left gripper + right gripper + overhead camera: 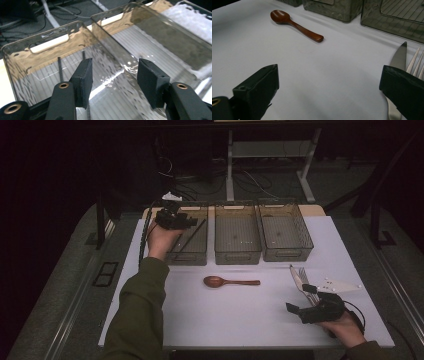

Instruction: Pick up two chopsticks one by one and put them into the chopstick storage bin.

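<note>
My left gripper (176,220) hovers over the left clear bin (189,257), jaws open with nothing between the pads (113,80). Two dark chopsticks (193,234) lie inside that bin, and they show below the left pad in the left gripper view (60,68). A brown wooden spoon (230,281) lies on the white table, bowl to the left (294,23). Near the table's front right my right gripper (301,299) rests low with its jaws wide open (328,82). A knife (399,57) and a fork (415,62) lie just beside its right jaw.
Three clear bins stand in a row at the back: left, middle (237,255) and right (287,252). The middle bin (150,37) and right bin look bare. The white tabletop (225,315) stretches between spoon and front edge. Desk legs and cables stand beyond the table.
</note>
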Available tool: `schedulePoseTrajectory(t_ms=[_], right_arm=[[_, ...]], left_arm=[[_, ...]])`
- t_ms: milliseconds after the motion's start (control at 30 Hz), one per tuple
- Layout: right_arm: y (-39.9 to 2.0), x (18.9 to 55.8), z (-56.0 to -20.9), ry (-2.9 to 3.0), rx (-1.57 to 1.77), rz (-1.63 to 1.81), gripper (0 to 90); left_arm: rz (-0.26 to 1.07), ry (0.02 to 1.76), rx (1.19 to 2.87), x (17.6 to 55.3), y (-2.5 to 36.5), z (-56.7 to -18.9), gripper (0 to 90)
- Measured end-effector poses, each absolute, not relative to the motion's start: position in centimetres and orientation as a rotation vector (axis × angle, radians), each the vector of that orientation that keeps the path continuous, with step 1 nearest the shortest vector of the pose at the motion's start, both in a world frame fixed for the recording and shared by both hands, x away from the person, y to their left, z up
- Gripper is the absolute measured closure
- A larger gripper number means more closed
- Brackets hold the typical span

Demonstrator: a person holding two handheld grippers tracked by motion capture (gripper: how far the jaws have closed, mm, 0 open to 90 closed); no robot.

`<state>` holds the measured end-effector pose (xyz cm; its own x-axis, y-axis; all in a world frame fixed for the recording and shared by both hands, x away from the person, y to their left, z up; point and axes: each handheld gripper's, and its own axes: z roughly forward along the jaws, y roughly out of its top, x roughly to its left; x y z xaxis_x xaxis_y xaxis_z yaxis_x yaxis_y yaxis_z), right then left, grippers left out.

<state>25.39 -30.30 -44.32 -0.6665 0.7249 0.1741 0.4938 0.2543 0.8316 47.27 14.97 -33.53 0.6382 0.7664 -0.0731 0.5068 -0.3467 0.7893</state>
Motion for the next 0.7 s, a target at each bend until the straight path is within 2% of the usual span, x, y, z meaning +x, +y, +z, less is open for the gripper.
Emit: schedulePoseTrajectory(t_ms=[700], right_arm=[[-30.3, 25.4, -44.3, 2.28, 1.141, 1.37, 2.1]], left_arm=[[0.341, 0.843, 2.051, 42.5, 14.3, -34.0, 34.8]])
